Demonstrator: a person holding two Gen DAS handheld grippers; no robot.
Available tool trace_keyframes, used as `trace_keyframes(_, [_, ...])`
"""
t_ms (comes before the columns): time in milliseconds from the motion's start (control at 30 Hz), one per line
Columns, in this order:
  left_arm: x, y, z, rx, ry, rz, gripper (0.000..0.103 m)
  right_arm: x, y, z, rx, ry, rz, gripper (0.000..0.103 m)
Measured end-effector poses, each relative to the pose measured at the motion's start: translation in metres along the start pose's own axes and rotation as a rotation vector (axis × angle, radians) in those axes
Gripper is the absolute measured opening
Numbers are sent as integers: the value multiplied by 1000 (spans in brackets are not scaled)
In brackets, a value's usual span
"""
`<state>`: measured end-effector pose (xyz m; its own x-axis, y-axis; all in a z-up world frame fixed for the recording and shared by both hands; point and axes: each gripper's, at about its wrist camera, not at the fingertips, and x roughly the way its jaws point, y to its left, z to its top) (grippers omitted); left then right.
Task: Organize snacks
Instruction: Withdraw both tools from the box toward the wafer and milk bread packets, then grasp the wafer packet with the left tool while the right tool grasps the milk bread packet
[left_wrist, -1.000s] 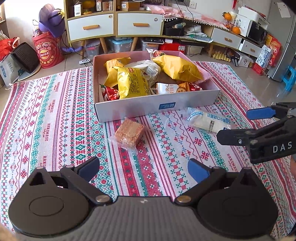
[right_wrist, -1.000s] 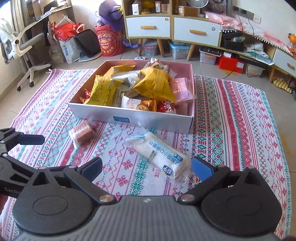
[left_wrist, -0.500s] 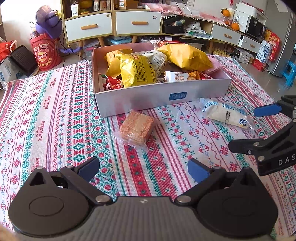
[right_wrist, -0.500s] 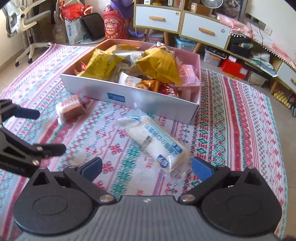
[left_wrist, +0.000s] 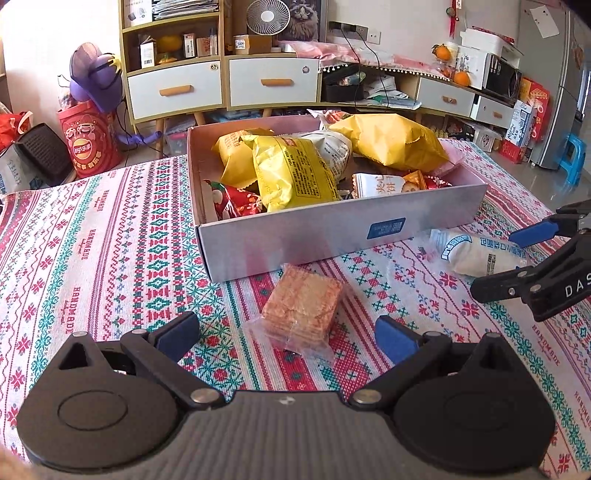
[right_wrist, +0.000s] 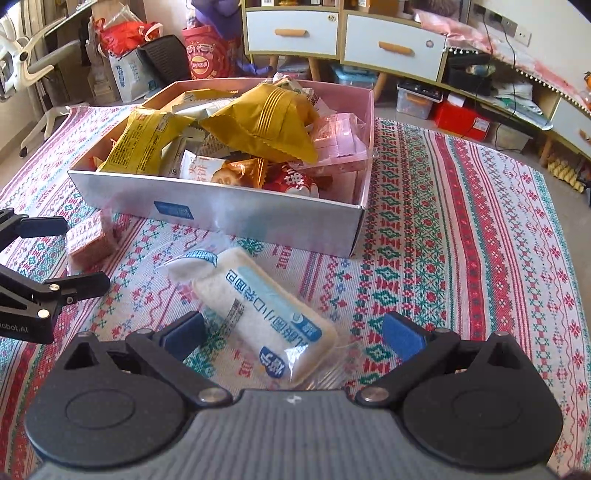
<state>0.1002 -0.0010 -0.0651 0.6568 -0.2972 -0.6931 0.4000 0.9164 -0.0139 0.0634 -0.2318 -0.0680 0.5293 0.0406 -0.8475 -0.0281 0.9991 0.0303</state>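
A white cardboard box (left_wrist: 332, 230) full of snack bags stands on the patterned cloth; it also shows in the right wrist view (right_wrist: 258, 216). A clear pack of brown crackers (left_wrist: 301, 308) lies in front of the box, between the open fingers of my left gripper (left_wrist: 286, 334), and shows in the right wrist view (right_wrist: 90, 238) too. A white and blue bread pack (right_wrist: 258, 314) lies between the open fingers of my right gripper (right_wrist: 293, 334); it also shows in the left wrist view (left_wrist: 476, 253). Neither gripper is touching its pack.
The red, green and white cloth (left_wrist: 110, 240) covers the floor around the box. Cabinets with white drawers (left_wrist: 225, 85) stand behind, with bags (left_wrist: 88, 140) and clutter at the left. An office chair (right_wrist: 33, 74) stands far left in the right wrist view.
Both grippers have moved forward and lower. The cracker pack now sits between the left fingers and the bread pack between the right fingers. Both stay open.
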Motion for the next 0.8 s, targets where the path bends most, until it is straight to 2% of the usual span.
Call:
trace_keyframes(200, [0,-1,0,-4,-21,1,103,1,4,2,-15,-24,15,103])
trace_keyframes(333, [-1,-3,0,-10,-33,-2,99,1,9,2,-24,-31,15,102])
trace_keyframes(533, [-4,-6,2,-6,-32,-27,84,-1,15,3,-45,-42,31,93])
trace_keyframes(800, [-3,-11,8,-22,-4,-19,76,-5,22,3,-65,-47,53,79])
